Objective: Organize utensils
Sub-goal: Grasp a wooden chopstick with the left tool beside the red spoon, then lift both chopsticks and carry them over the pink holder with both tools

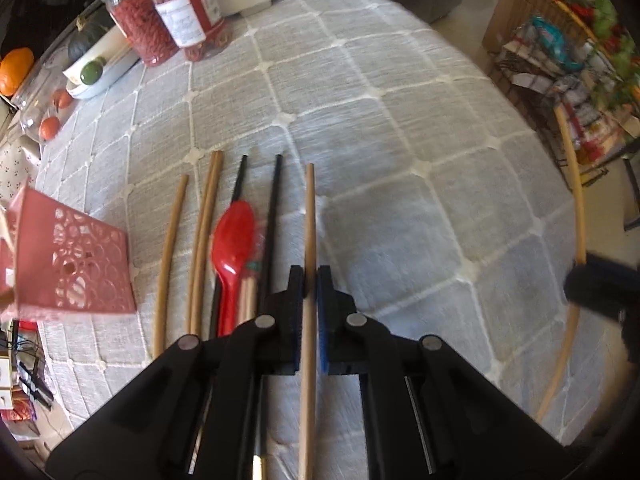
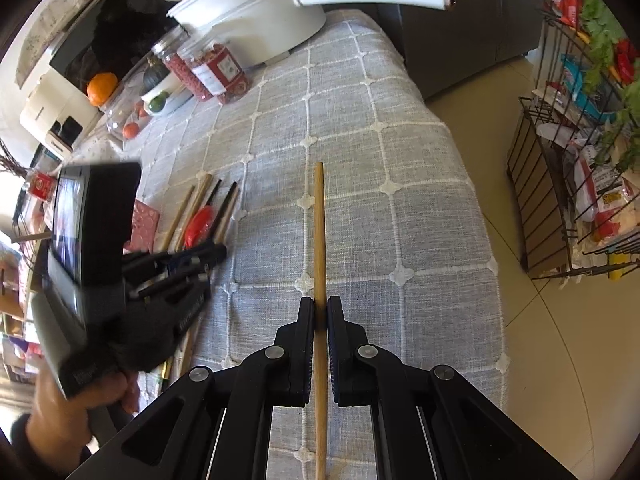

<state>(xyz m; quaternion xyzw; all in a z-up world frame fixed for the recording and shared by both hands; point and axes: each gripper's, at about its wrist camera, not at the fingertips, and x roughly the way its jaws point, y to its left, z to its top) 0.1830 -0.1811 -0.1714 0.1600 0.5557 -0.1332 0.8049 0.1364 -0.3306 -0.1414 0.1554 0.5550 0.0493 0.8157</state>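
My left gripper (image 1: pixel 310 280) is shut on a wooden chopstick (image 1: pixel 309 216) that runs forward along its fingers over the table. Left of it lie several wooden chopsticks (image 1: pixel 202 240), black chopsticks (image 1: pixel 274 216) and a red spoon (image 1: pixel 232 244) in a row. A pink perforated holder (image 1: pixel 76 264) stands at the far left. My right gripper (image 2: pixel 320 306) is shut on another wooden chopstick (image 2: pixel 319 220), held above the cloth; it also shows in the left wrist view (image 1: pixel 576 240). The left gripper (image 2: pixel 196 252) shows in the right wrist view beside the utensil row (image 2: pixel 204 212).
A grey checked tablecloth (image 1: pixel 400 140) covers the table. Two jars of red food (image 1: pixel 160 20), a white pot (image 2: pixel 256 12), a dish of fruit (image 1: pixel 96 72) and an orange (image 2: pixel 102 88) stand at the back left. A wire rack (image 2: pixel 560 208) stands on the floor right of the table edge.
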